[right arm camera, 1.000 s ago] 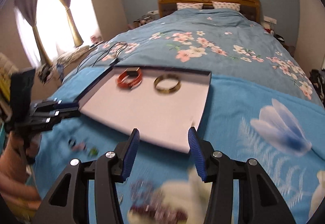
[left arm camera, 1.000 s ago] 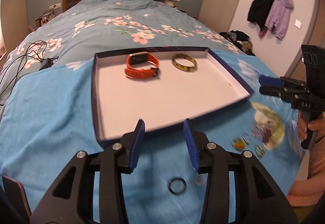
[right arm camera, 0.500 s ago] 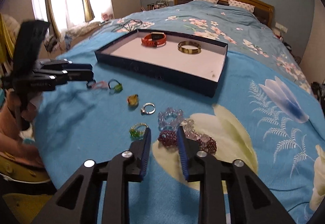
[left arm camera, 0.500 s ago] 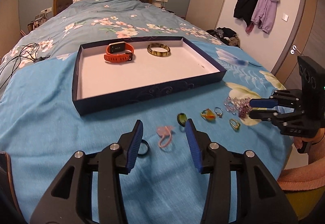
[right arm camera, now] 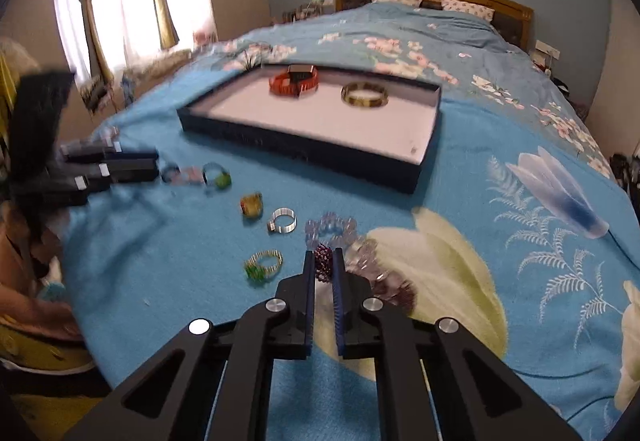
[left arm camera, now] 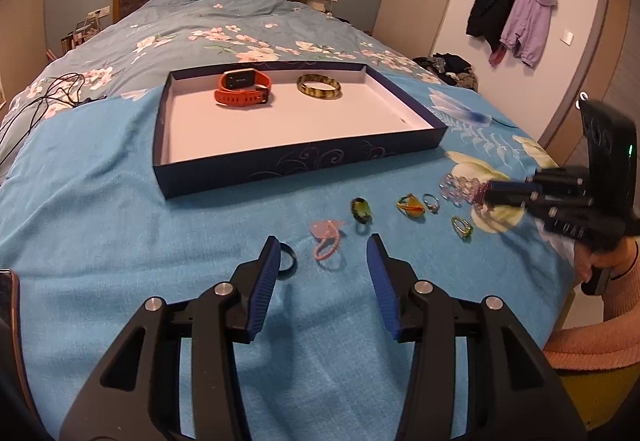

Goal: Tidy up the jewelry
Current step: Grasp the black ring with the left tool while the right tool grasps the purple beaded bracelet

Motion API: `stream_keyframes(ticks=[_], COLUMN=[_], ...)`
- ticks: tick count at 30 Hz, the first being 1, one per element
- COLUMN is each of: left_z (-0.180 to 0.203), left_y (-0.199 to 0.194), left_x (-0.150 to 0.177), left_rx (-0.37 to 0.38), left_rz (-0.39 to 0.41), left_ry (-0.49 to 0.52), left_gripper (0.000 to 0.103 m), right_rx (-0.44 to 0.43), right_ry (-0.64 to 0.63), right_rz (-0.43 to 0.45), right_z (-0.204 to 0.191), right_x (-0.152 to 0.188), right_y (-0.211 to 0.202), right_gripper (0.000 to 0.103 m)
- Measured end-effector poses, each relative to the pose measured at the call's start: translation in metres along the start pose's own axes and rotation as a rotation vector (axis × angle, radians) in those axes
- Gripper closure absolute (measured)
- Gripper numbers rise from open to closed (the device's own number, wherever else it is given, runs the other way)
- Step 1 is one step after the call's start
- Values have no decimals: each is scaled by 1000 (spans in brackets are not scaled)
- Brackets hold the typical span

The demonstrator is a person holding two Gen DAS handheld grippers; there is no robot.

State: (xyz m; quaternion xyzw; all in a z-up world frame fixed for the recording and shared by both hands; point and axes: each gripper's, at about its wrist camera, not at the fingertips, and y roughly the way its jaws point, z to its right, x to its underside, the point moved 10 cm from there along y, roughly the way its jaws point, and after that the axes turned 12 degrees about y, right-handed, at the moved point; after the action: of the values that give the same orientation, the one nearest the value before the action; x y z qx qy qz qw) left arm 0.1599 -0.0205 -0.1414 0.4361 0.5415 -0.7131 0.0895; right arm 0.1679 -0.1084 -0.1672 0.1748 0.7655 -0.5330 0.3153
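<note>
- The right gripper (right arm camera: 323, 261) has its jaws drawn together on the dark purple bead bracelet (right arm camera: 323, 261), which lies on the blue bedspread (left arm camera: 100, 201) near the bed's foot edge, touching the clear bead bracelet (right arm camera: 330, 227) and a paler bead strand (right arm camera: 376, 273).
- The left gripper (left arm camera: 322, 261) stands with its jaws apart and nothing pressed between them; the pink ring (left arm camera: 326, 241) lies on the cover just ahead of the gap, and the black ring (left arm camera: 287, 261) sits beside the left finger.
- The tray (left arm camera: 304, 165) rests further up the bed, holding the orange watch (left arm camera: 243, 89) and the amber bangle (left arm camera: 319, 87) along its far edge; most of its floor is bare.
- The green ring (left arm camera: 361, 211), yellow ring (left arm camera: 410, 205), silver ring (left arm camera: 431, 201) and green-stone wire ring (left arm camera: 463, 227) lie in a loose row between the tray's near wall and the foot edge.
- Step in hand, as I judge it: picking the purple bracelet up for the tray.
- The next move calls for a clean lift that frees it from the neighbouring beads, then a carry over the tray's near wall to a bare spot.
</note>
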Motion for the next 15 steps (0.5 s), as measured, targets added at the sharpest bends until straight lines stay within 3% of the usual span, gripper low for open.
stream_keyframes(ticks=[8, 15], left_z=[5, -4], left_y=[8, 9], left_x=[-1, -3], left_rx=[-3, -54], left_rz=[-11, -16], left_ry=[25, 36], left_gripper=[64, 66], right_rx=[-132, -188], right_ry=[63, 68], right_rz=[99, 113], right_z=[-15, -29], right_x=[-27, -37], right_y=[-39, -38], right_gripper=[97, 97])
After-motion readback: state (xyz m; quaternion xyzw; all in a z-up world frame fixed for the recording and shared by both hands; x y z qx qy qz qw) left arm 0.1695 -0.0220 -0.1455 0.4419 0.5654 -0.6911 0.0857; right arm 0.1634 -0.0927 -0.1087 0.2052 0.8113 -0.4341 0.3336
